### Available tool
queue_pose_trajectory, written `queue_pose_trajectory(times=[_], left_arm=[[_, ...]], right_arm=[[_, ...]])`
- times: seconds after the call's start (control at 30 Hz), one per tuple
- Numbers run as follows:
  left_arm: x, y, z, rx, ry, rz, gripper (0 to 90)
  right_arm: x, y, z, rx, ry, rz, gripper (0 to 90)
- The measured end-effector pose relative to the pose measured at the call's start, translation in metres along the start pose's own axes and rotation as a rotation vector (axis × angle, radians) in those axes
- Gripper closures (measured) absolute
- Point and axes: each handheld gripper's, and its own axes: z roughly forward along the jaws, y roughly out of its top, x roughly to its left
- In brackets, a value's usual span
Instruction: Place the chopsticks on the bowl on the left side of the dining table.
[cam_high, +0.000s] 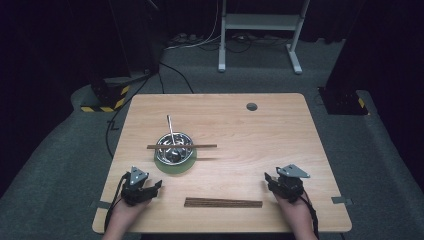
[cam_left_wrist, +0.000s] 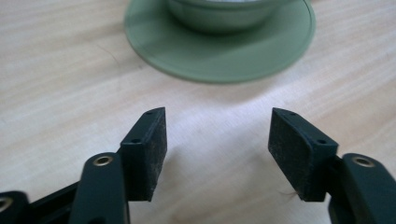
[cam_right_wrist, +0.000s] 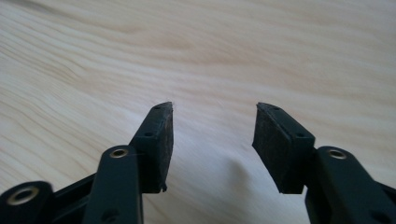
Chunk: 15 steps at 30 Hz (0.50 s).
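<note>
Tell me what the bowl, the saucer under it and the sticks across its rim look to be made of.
Bowl: likely polished steel, given its bright reflections. Saucer: matte green, smooth, glazed ceramic or plastic, can't tell. Sticks: dark brown, probably wood.

My left gripper (cam_high: 159, 187) sat low at the near left of the desk (cam_high: 280, 130), held in my left hand (cam_high: 127, 210), its fingers (cam_left_wrist: 149, 149) spread wide with nothing between them. My right gripper (cam_high: 269, 181) sat at the near right in my right hand (cam_high: 295, 210), fingers (cam_right_wrist: 156, 149) likewise parted and empty.
</note>
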Motion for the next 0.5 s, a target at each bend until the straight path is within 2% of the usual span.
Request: queue_pose_trajectory(times=[0.13, 0.2, 0.23, 0.33, 0.4, 0.5], left_arm=[[-0.008, -0.007, -0.001, -0.006, 0.007, 0.0, 33.2], [-0.01, -0.009, -0.003, -0.012, 0.025, -0.008, 32.8], [-0.01, -0.009, -0.004, -0.008, 0.038, 0.003, 32.3], [-0.013, -0.011, -0.006, -0.017, 0.056, 0.006, 31.7], [-0.013, -0.012, -0.006, -0.016, 0.051, 0.007, 31.6], [-0.011, -0.012, -0.005, -0.012, 0.031, -0.017, 31.3]], right_arm=[[-0.015, -0.012, -0.007, 0.029, -0.006, 0.011, 43.4], [-0.022, -0.017, -0.01, 0.045, -0.014, 0.004, 42.8], [-0.024, -0.018, -0.011, 0.051, -0.011, 0.015, 42.2], [-0.03, -0.022, -0.015, 0.064, -0.025, 0.007, 37.7], [-0.034, -0.023, -0.015, 0.08, -0.021, 0.02, 34.9], [-0.038, -0.024, -0.016, 0.09, -0.006, 0.044, 33.0]])
